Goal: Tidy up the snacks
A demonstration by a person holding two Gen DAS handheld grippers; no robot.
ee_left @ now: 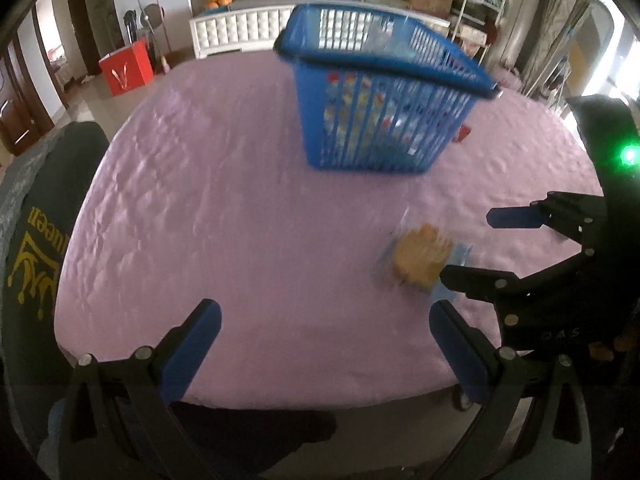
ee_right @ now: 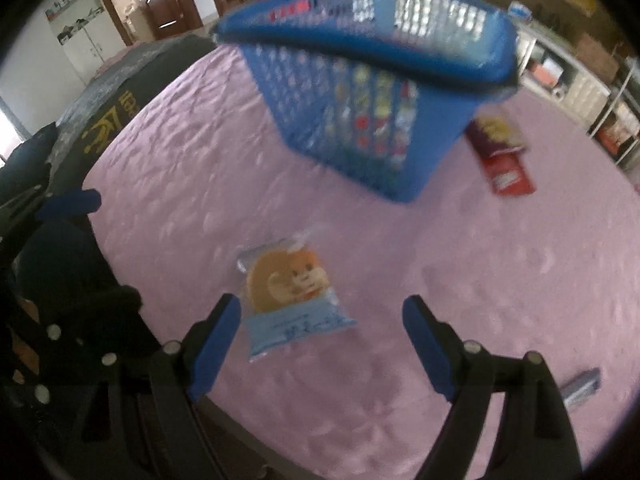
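the right tool (ee_right: 322,344) is wide, holding nothing. the cookie pack (ee_right: 294,300) lies flat just ahead, toward its left finger. it should center, go low, squeeze gently. the blue basket (ee_right: 452,116) waits farther ahead.

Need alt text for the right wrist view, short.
Open right gripper hovers over a blue-wrapped cartoon-lion snack packet on a pink tablecloth. Behind it stands a blue slatted basket holding snacks, with a red-and-purple snack pack beside it.
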